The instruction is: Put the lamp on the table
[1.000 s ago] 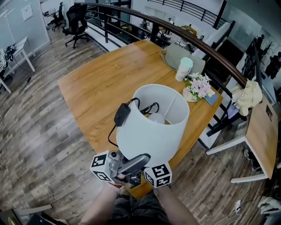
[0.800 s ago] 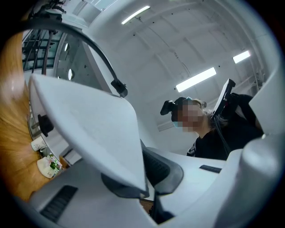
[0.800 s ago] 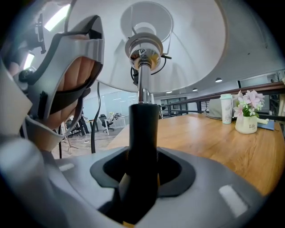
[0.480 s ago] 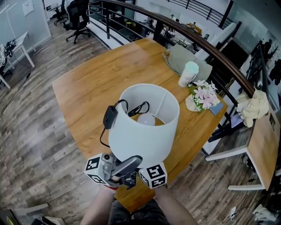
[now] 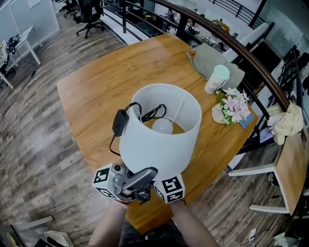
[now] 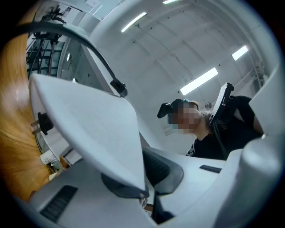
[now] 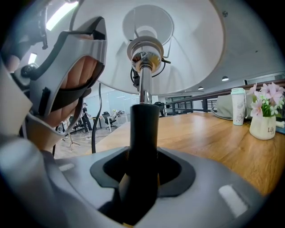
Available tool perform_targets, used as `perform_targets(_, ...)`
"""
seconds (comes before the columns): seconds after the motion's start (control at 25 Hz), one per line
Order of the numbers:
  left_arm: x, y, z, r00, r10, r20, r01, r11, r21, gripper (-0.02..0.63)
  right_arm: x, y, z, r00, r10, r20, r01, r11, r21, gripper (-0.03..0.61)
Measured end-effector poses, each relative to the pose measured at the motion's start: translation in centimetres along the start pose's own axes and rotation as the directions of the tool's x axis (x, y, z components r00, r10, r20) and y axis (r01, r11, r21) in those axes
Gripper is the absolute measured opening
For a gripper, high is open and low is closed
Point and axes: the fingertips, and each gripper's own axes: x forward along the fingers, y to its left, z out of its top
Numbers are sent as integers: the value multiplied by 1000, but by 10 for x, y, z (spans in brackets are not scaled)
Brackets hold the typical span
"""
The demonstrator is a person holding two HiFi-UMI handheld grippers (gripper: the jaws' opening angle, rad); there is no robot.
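The lamp has a white drum shade [image 5: 157,144] with a bulb [image 5: 162,127] inside and a black cable and plug [image 5: 120,123] draped over its rim. It hangs upright over the near edge of the wooden table [image 5: 106,82]. My left gripper [image 5: 126,184] is below the shade's near side. In the left gripper view it [image 6: 143,180] is shut on the shade's lower edge [image 6: 89,120]. My right gripper [image 5: 166,189] sits beside it. The right gripper view shows it [image 7: 142,173] shut on the lamp's black stem [image 7: 143,129] under the shade.
At the table's far right stand a vase of pink flowers [image 5: 235,107], a white bottle [image 5: 217,78] and a grey bag [image 5: 210,59]. A dark railing [image 5: 251,57] runs behind the table. Another desk [image 5: 289,159] stands to the right, an office chair [image 5: 89,12] far left.
The lamp and both grippers have drifted a little left and further over the table's near edge. Both grips are unchanged.
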Motion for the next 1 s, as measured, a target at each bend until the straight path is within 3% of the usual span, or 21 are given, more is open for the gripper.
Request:
perform_targets(0.24,-3,1,5,1000,-2,10,2,1000,7,0,5,1,-1,1000,9,3,-9,1000,-17,189)
perform_targets(1.0,-9,-11,-11,1000,-4,-7,4,1000,5,0,-19,1,-2,998,-68,3,68,997,21,196)
